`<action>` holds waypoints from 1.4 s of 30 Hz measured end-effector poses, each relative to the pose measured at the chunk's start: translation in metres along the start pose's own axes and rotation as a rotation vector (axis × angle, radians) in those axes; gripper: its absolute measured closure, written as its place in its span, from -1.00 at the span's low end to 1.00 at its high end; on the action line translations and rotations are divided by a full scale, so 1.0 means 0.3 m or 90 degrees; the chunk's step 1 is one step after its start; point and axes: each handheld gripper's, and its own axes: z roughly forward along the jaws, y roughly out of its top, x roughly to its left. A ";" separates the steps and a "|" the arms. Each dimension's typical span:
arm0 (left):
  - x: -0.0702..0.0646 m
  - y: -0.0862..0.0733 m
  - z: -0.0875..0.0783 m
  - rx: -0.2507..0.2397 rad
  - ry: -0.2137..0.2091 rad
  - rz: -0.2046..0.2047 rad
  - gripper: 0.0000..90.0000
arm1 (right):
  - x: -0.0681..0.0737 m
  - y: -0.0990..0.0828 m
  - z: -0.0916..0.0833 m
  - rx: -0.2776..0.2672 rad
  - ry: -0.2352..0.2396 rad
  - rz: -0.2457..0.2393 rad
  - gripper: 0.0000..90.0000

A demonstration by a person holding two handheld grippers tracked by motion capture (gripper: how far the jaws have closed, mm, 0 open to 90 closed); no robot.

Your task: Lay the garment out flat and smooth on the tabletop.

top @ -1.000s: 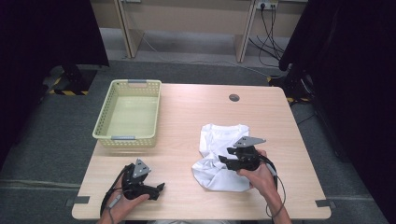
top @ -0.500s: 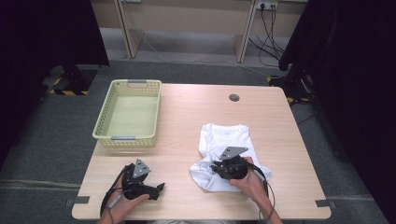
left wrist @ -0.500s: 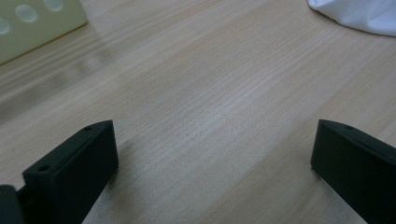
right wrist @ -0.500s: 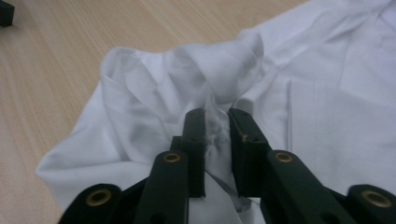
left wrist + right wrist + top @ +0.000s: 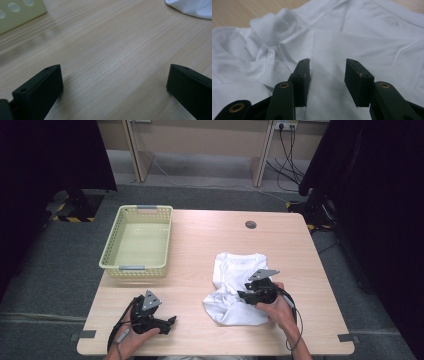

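Observation:
A crumpled white T-shirt (image 5: 231, 270) lies on the wooden table (image 5: 200, 245), right of centre. My right gripper (image 5: 243, 296) sits low on its near part, pointing left. In the right gripper view its jaws have just been opening and stand apart over a flat strip of the T-shirt (image 5: 367, 37), with cloth lying between the right gripper (image 5: 327, 67) pads but not pinched. My left gripper (image 5: 171, 322) rests near the table's front left edge. In its own view the left gripper (image 5: 115, 75) is wide open over bare wood.
A pale yellow plastic basket (image 5: 136, 268) stands at the back left, and its basket wall (image 5: 15, 15) shows in the left gripper view. A round cable hole (image 5: 250, 224) lies at the table's far side. Desk legs and cables stand beyond.
The right gripper dipped toward the near-left part of the shirt, then drew back slightly right. The shirt's near edge is bunched differently. The left gripper has not moved.

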 end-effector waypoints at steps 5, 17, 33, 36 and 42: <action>0.000 0.000 0.000 0.000 0.000 0.000 -1.00 | 0.000 0.003 0.001 -0.008 -0.015 -0.038 0.80; 0.000 0.000 0.000 0.000 0.000 0.000 -1.00 | -0.186 -0.043 -0.107 -0.079 -0.095 0.054 0.88; 0.000 0.000 0.000 0.000 0.000 0.000 -1.00 | -0.382 -0.189 -0.252 -0.098 -0.174 0.174 0.59; 0.000 0.000 0.000 0.000 0.000 0.000 -1.00 | -0.393 -0.198 -0.272 -0.100 -0.185 0.182 0.49; 0.000 0.000 0.000 0.000 0.000 0.000 -1.00 | -0.355 -0.171 -0.299 -0.126 -0.160 0.182 0.23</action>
